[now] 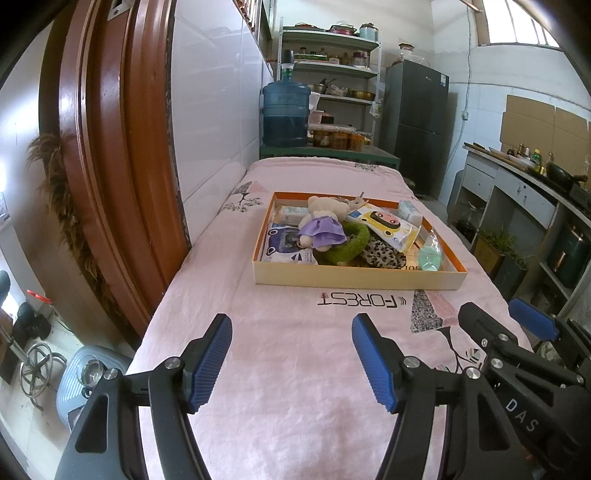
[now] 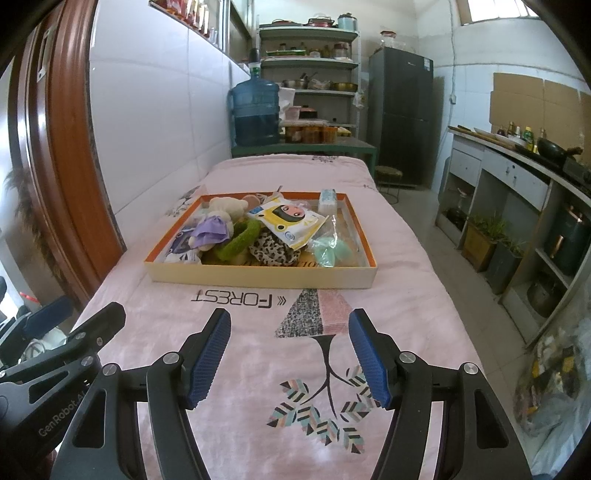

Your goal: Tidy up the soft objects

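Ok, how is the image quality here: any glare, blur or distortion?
Left wrist view: strong fisheye bending of the door frame, bright window blown out, tray sharp. Right wrist view: same curvature, dark corner vignetting, soft glare on the wall tiles, no visible motion blur.

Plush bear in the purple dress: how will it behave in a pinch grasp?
The plush bear looks stuffed, so it will likely compress and flop. Probably light. It lies on the green ring in the tray, so lifting may drag neighbours.
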